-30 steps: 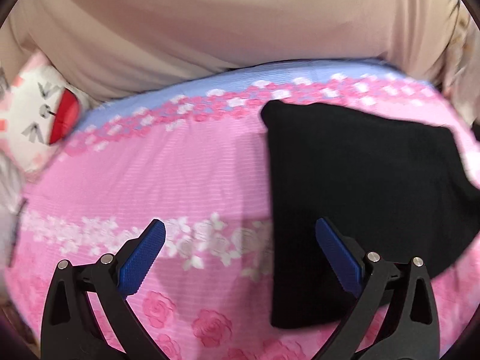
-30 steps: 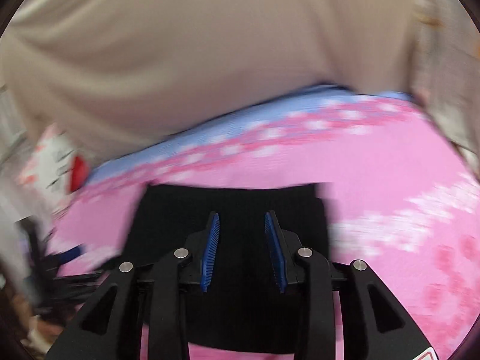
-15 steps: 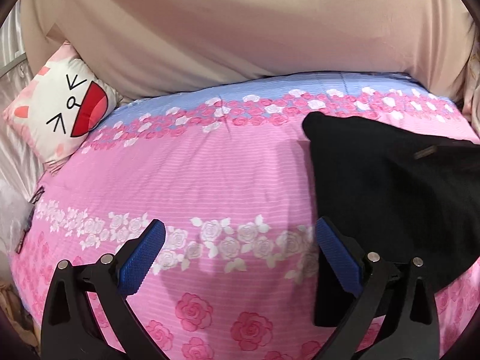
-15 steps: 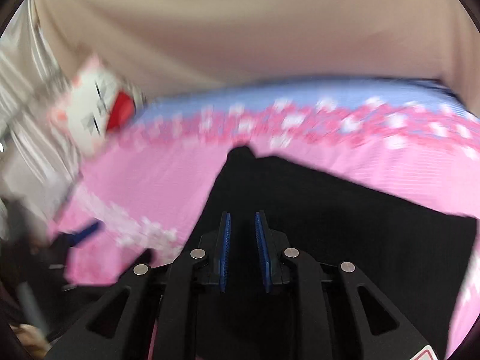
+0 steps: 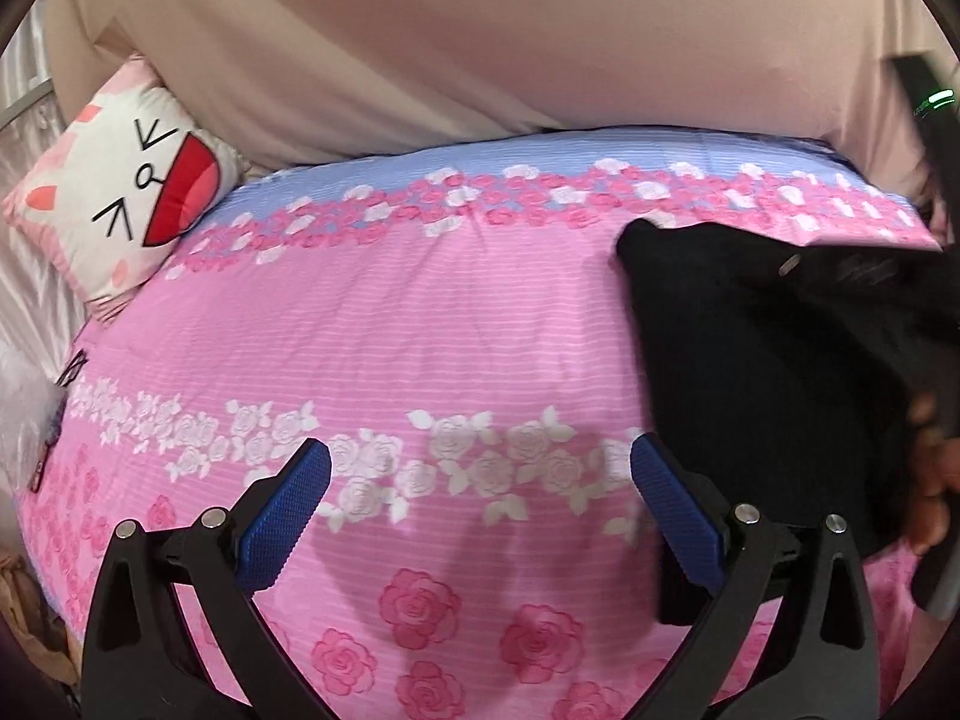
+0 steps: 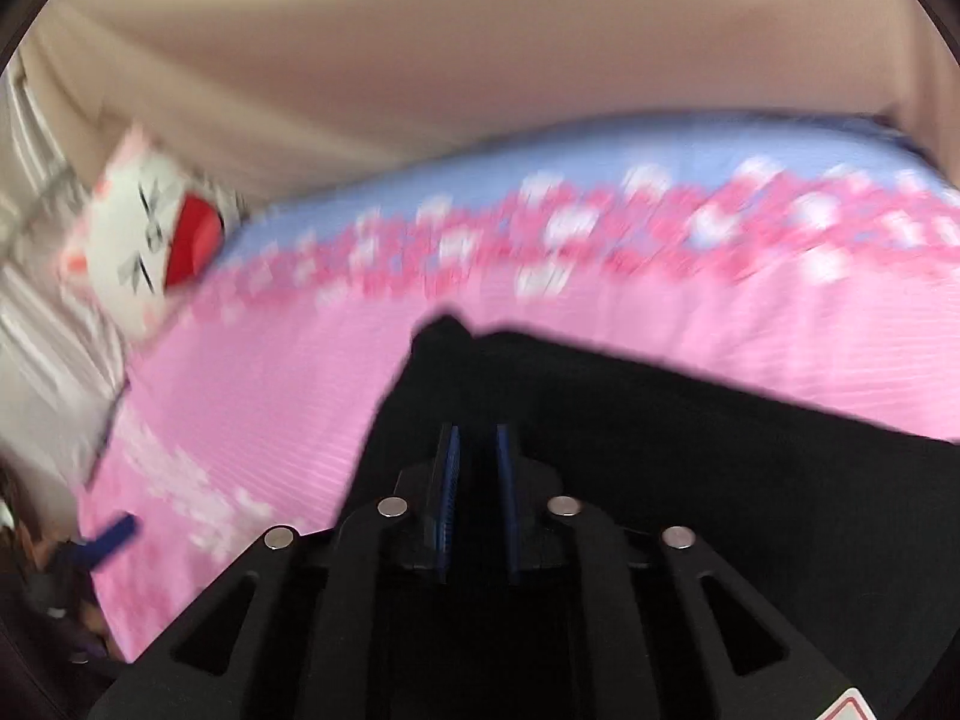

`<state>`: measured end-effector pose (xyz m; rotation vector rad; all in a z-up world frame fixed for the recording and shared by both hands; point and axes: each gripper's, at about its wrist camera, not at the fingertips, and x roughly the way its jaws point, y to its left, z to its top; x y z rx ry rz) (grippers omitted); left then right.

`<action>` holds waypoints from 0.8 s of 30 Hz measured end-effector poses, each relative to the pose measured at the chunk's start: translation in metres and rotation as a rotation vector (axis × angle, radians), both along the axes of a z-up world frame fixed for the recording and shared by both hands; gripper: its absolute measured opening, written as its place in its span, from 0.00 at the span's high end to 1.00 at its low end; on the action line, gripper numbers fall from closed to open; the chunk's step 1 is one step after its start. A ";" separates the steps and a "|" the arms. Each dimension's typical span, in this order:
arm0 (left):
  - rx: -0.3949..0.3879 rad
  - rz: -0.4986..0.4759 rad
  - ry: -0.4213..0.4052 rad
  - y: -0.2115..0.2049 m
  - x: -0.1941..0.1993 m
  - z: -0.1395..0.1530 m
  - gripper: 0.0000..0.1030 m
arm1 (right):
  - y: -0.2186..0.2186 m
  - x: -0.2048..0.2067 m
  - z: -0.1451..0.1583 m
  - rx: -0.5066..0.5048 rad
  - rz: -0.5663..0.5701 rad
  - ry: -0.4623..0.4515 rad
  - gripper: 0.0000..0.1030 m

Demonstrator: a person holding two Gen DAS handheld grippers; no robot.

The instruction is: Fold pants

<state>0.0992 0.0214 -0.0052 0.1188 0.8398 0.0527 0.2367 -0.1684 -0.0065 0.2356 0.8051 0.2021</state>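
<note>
The black pants (image 5: 762, 372) lie folded on the pink floral bed cover, at the right of the left wrist view. My left gripper (image 5: 480, 504) is open and empty, hovering over the cover just left of the pants. In the blurred right wrist view the pants (image 6: 660, 420) fill the lower middle. My right gripper (image 6: 477, 480) has its blue pads nearly together over the black cloth; whether cloth sits between them cannot be seen. The right gripper and the hand holding it also show at the right edge of the left wrist view (image 5: 936, 456).
A white cat-face cushion (image 5: 132, 192) lies at the bed's far left corner, also in the right wrist view (image 6: 150, 228). A beige curtain (image 5: 480, 30) hangs behind the bed. The pink cover (image 5: 360, 330) spreads left of the pants.
The right gripper's jaws closed from a wide gap to a narrow one and swung over the pants. The left gripper drew back to the left, off the pants, still open.
</note>
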 end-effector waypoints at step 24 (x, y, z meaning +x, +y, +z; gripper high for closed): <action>0.046 -0.116 0.052 -0.105 0.005 -0.006 0.05 | -0.127 -0.131 -0.029 -0.092 -0.253 0.029 0.97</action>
